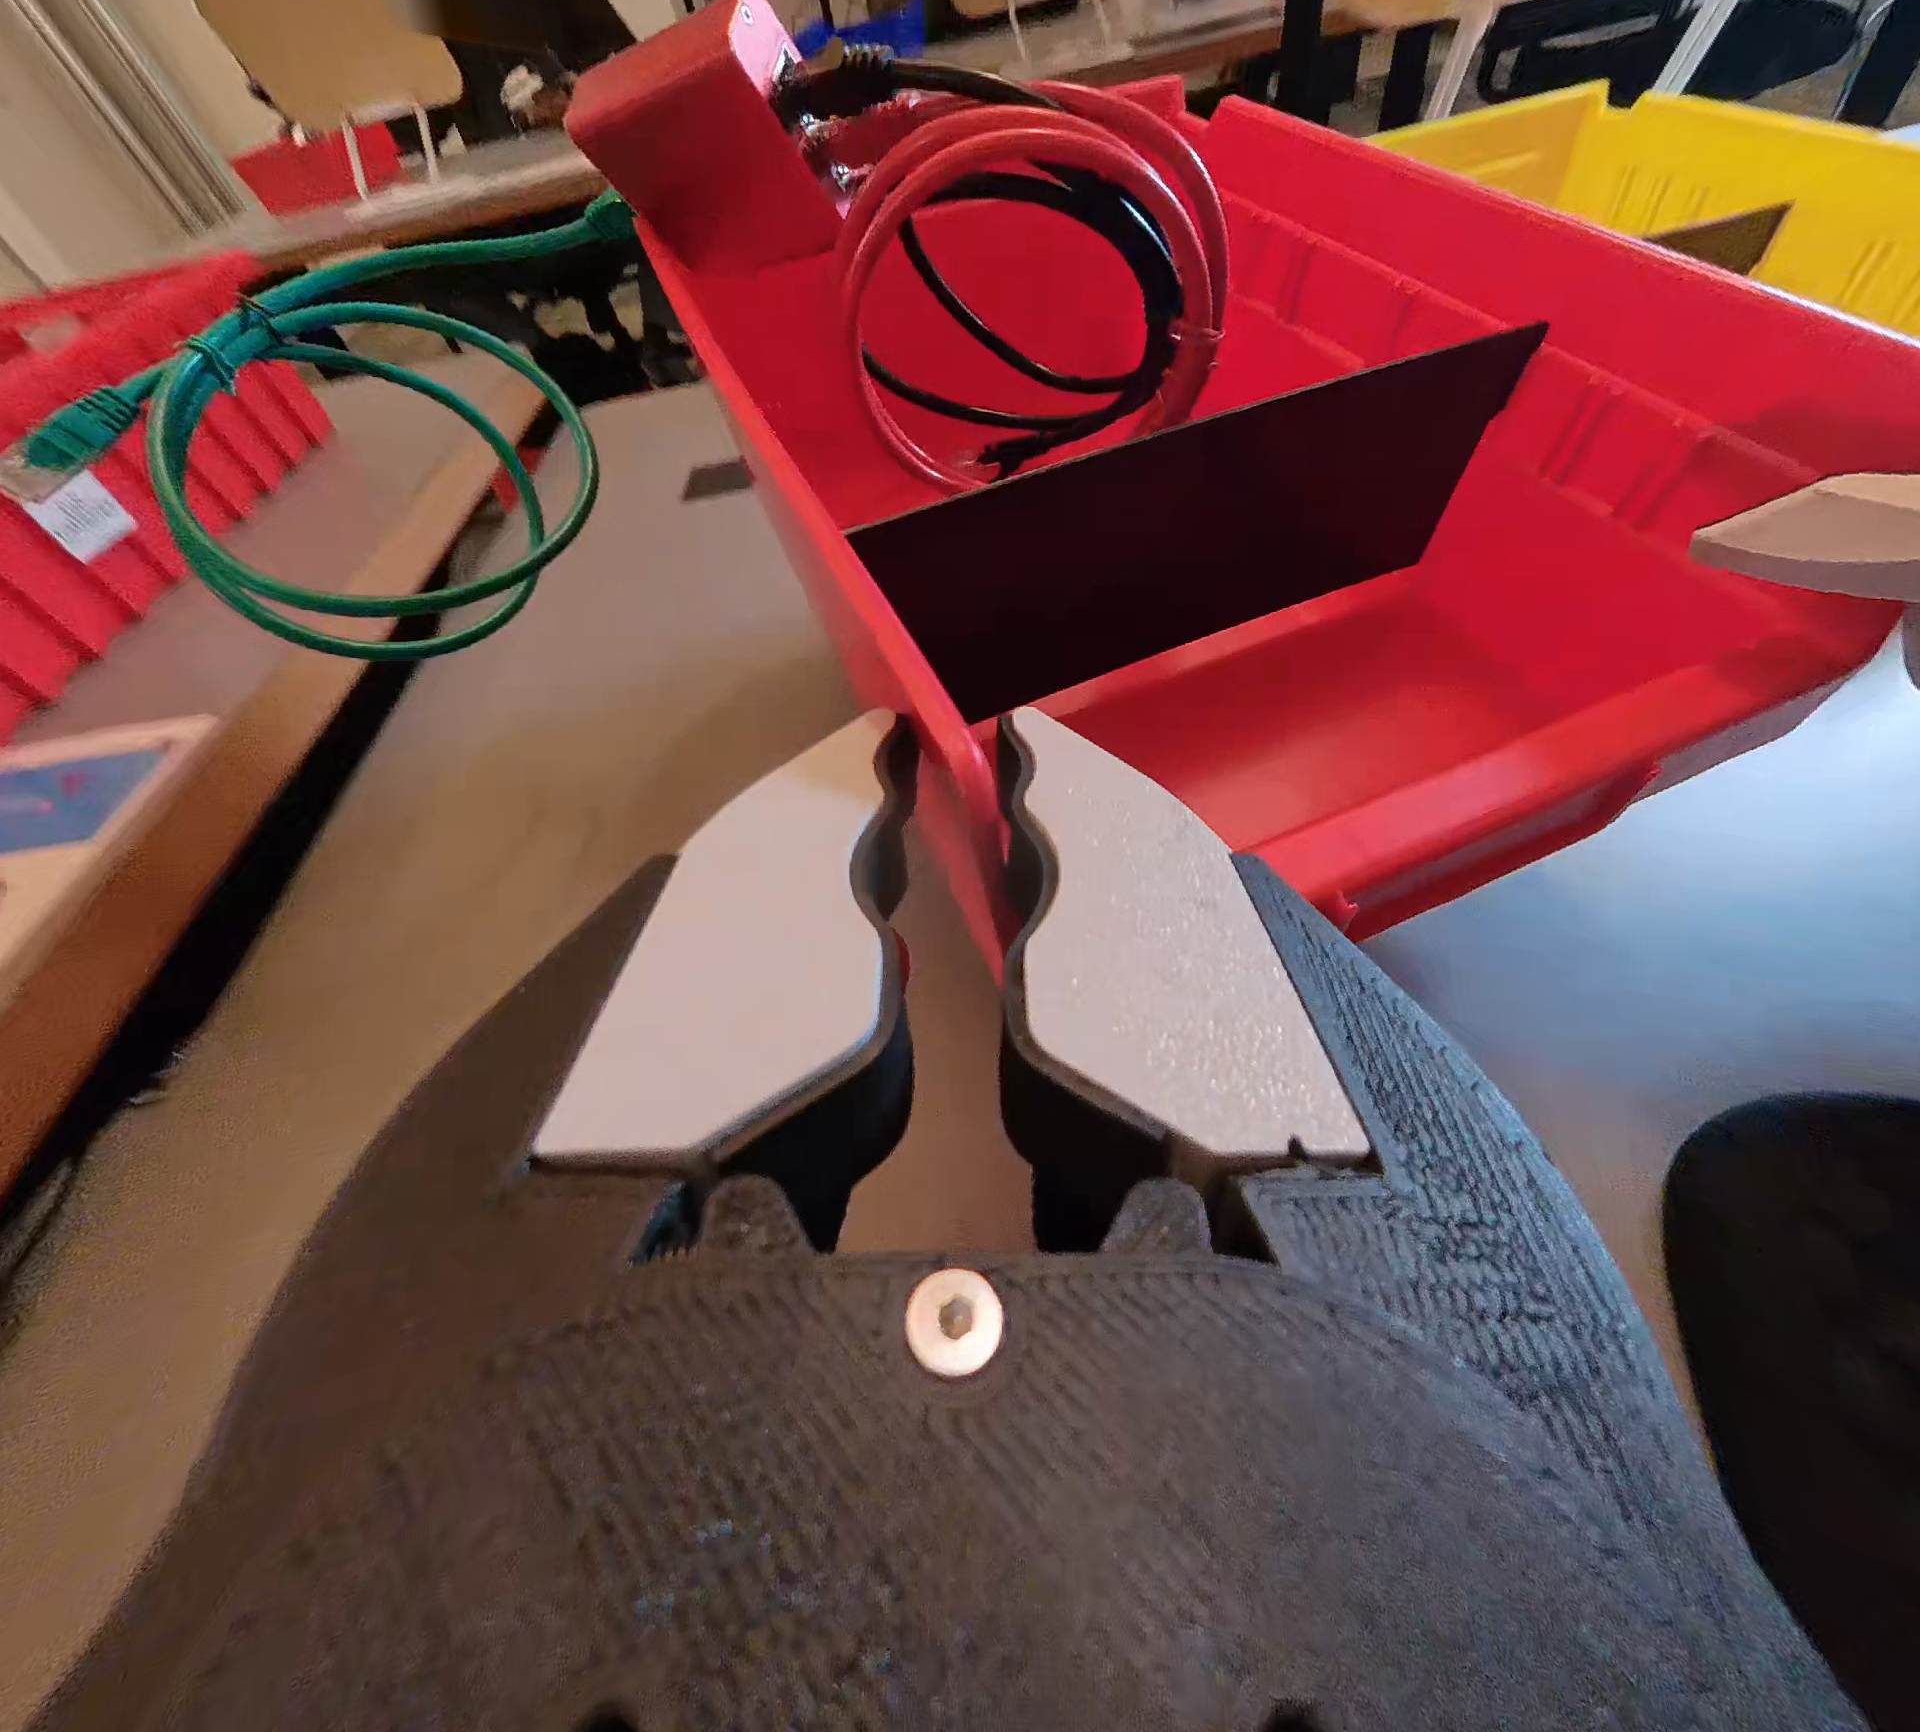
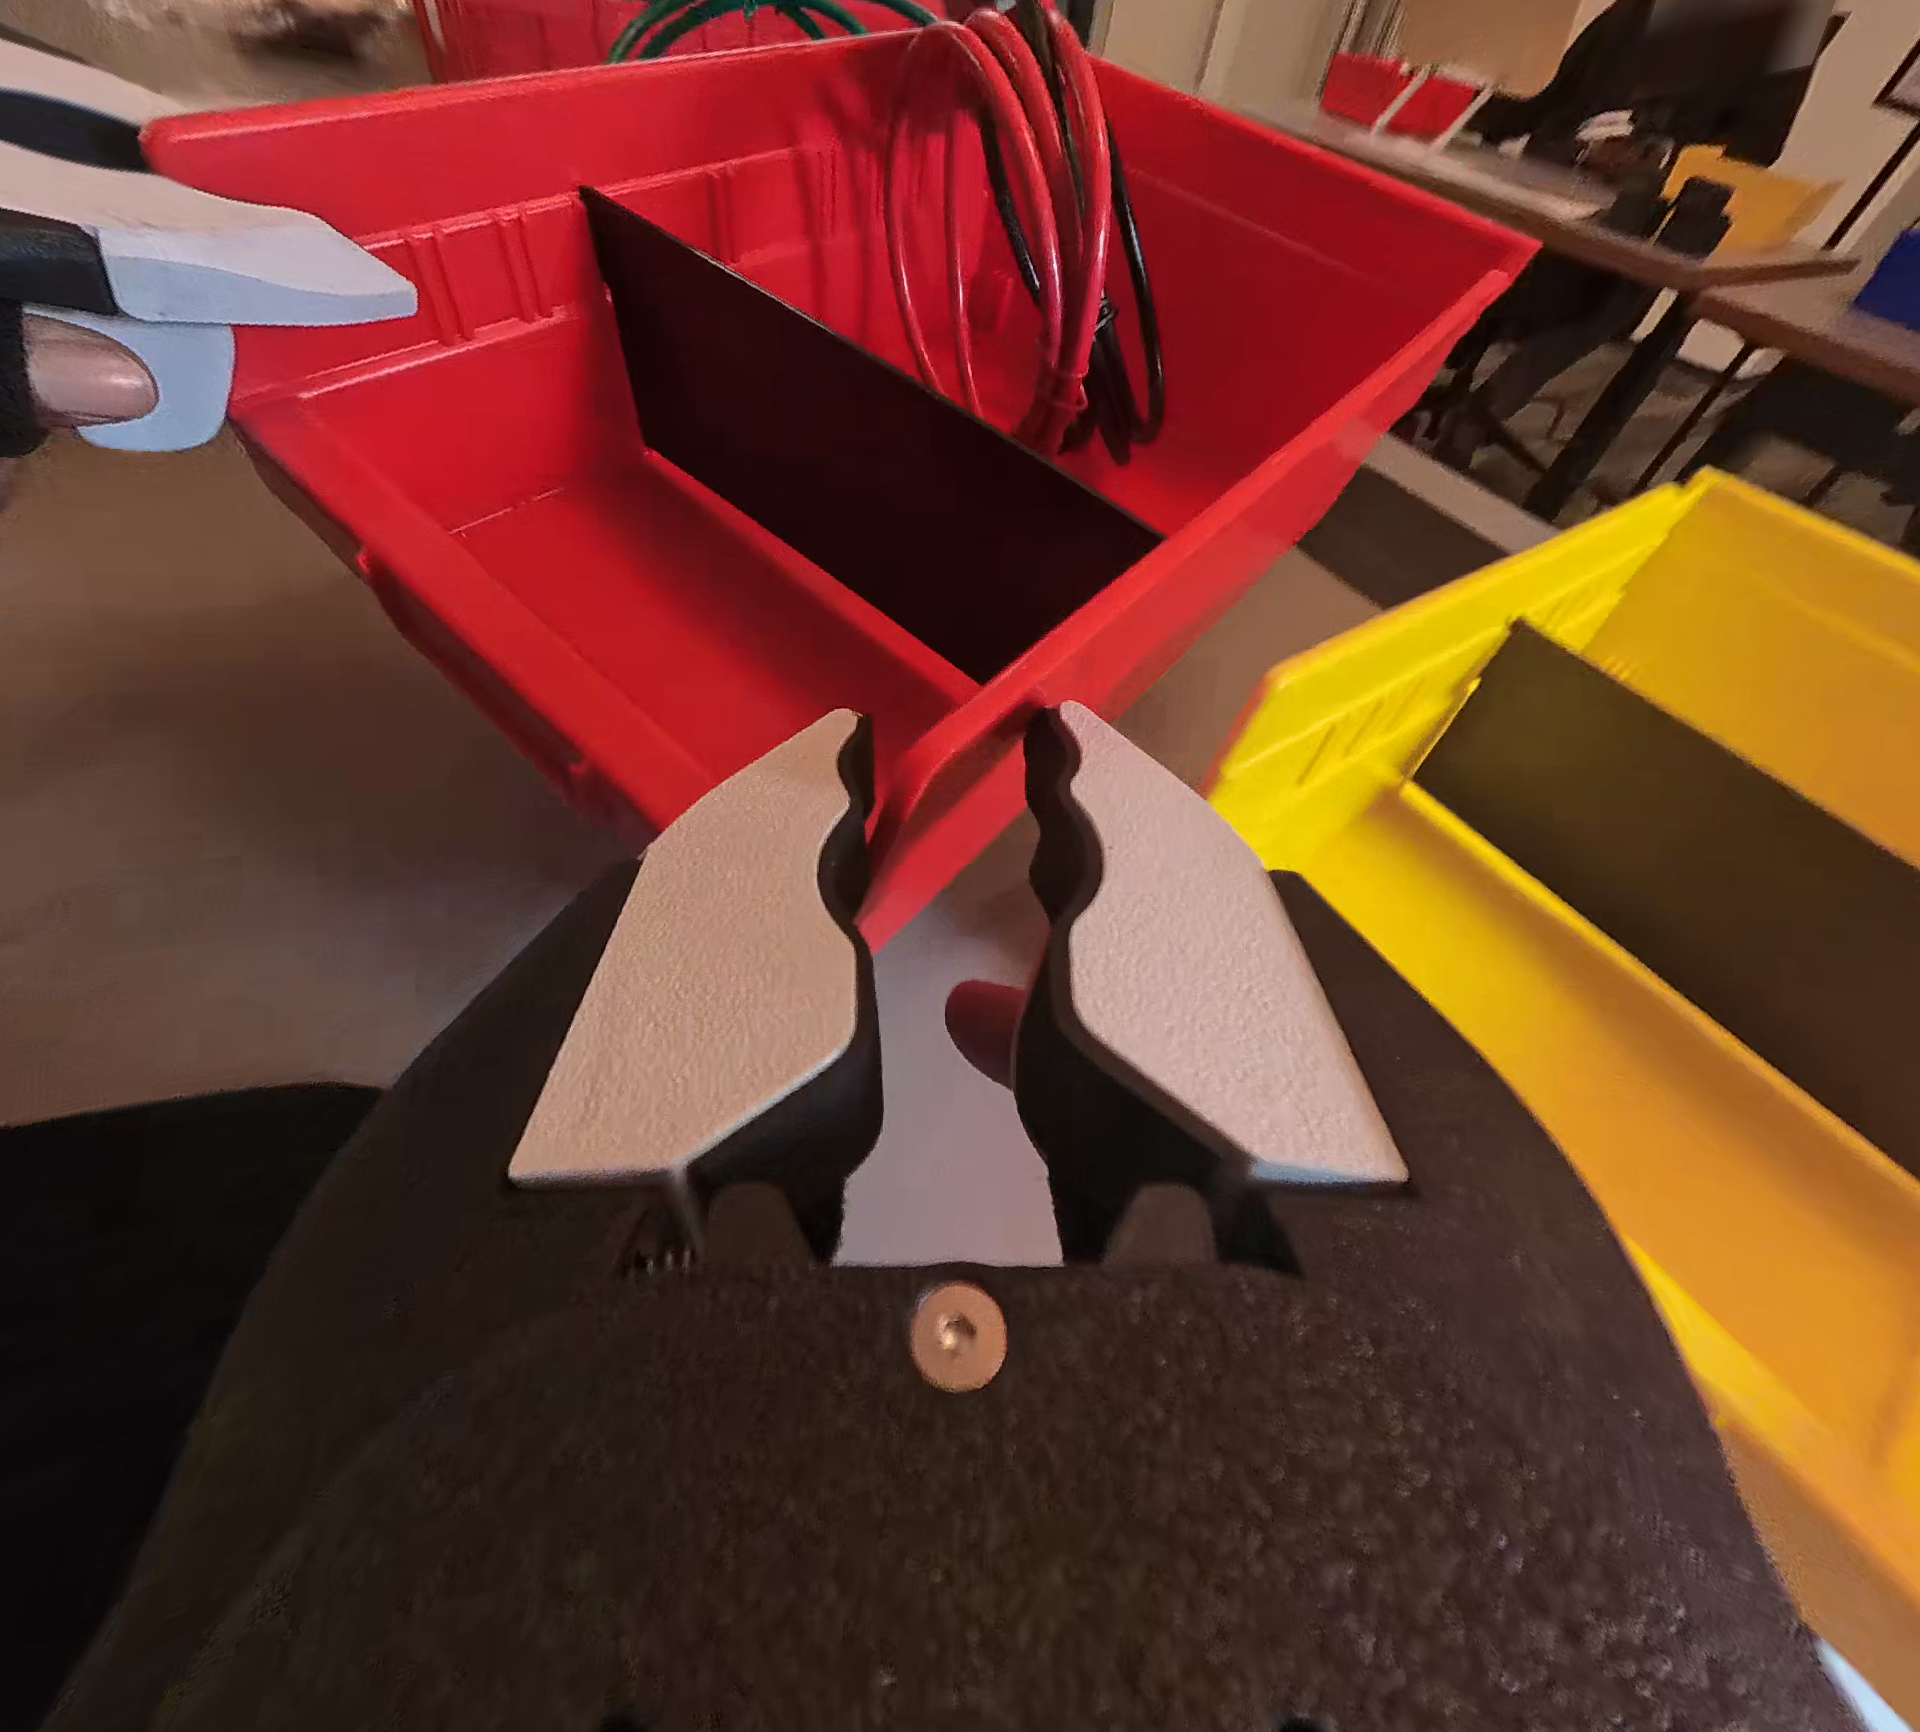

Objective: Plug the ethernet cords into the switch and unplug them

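The left gripper (image 1: 956, 737) has its 2 fingers close together, 1 on each side of the near left wall of the red bin (image 1: 1558, 352). The right finger touches the wall, and the left finger looks just beside it. I cannot tell if it is squeezing.

The right gripper (image 2: 945, 732) has its 2 fingers a bit wider, 1 on each side of the near right wall of the same bin. The left finger touches the wall, and there is a gap at the right finger.

A black divider (image 1: 1174, 529) splits the bin into 2 parts. The near part has nothing in it. The far part holds a red cord (image 1: 1039, 248) and a black cord (image 1: 1049, 378), both rolled in loops.

The red switch (image 1: 691, 144) leans on the far left corner of the bin. The red and black cords run up to its ports, and the black cord looks plugged in.

A green cord (image 1: 364, 477) hangs in loops outside the bin, on the far left. 1 end goes behind the switch.

A yellow bin (image 2: 1558, 851) sits just right of the red bin on the table (image 1: 468, 955).
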Demonstrator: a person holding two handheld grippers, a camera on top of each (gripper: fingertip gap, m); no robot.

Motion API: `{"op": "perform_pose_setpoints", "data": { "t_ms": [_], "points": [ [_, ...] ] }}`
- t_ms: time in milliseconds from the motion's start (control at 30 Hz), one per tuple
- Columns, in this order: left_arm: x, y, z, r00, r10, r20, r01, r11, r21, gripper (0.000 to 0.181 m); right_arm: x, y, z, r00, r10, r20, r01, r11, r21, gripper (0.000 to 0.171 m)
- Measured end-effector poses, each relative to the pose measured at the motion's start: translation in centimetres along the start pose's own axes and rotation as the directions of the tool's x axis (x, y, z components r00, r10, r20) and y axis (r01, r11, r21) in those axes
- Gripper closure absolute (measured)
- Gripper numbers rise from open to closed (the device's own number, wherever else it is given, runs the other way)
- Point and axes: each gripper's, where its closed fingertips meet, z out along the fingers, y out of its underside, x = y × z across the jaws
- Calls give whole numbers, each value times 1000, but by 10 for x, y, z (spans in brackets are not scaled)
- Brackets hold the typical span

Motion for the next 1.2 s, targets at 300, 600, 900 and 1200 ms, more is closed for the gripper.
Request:
{"op": "perform_pose_setpoints", "data": {
  "t_ms": [300, 600, 900, 1200],
  "points": [
    [29, 39, 63, 997, 11, -79, -18, 996, -84, 162, 36, 45, 0, 998, -49, 24, 54, 970, -236, 136],
    [40, -16, 36, 946, 312, -93, -315, 949, -28, 131, 105, 66, -58, 895, -382, 231, 447, 765, -464, 103],
    [125, 32, 65, 685, 525, -505, -669, 727, -152, 121, 142, 133, -61, 787, -464, 407, 610, 479, -631, 141],
    [143, 48, 77, 598, 549, -585, -736, 665, -128, 134, 127, 156, -208, 888, -430, 164, 418, 604, -678, 137]
  ]
}}
